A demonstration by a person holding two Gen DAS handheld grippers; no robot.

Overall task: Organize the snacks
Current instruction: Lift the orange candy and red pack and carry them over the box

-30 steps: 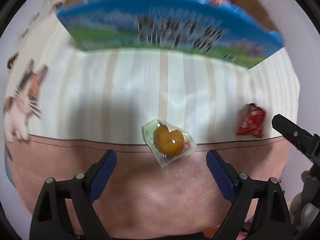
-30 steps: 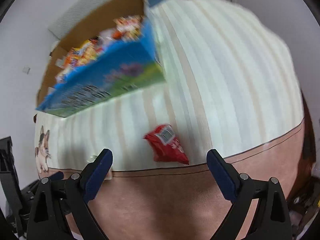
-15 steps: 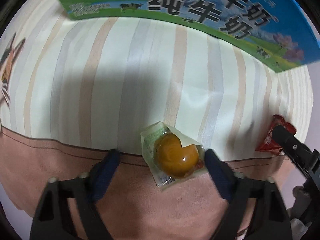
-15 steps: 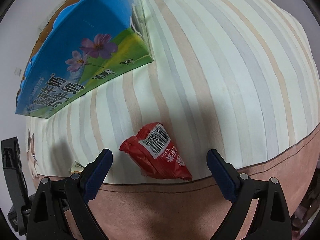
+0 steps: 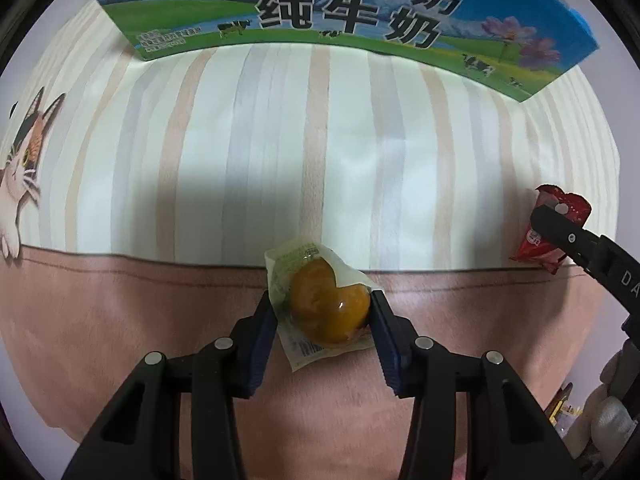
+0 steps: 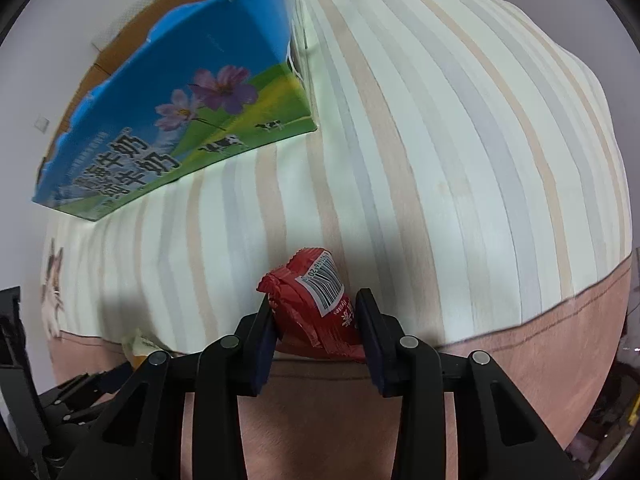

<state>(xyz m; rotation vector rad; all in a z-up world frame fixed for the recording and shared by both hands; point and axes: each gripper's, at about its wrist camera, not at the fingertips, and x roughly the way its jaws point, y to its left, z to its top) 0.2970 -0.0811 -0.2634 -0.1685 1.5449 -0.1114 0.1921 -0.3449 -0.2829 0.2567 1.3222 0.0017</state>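
An orange heart-shaped snack in a clear wrapper [image 5: 328,308] lies on the striped cloth [image 5: 320,140] where its pink border begins. My left gripper [image 5: 322,312] is shut on it, blue pads pressing both sides. A red snack packet with a barcode [image 6: 320,304] lies further right on the same cloth, and my right gripper [image 6: 316,320] is shut on it. That red packet [image 5: 536,240] shows at the right edge of the left wrist view, partly behind the right gripper's black finger. The open blue milk carton box [image 5: 340,8] stands at the back.
A cat picture [image 5: 24,176] marks the cloth's left end. The blue box [image 6: 180,120] sits to the upper left in the right wrist view, with brown cardboard behind it. Bare striped cloth lies between the box and both snacks.
Both grippers came down toward the cloth and shut, the left on the orange snack and the right on the red packet. One second ago both stood open above them.
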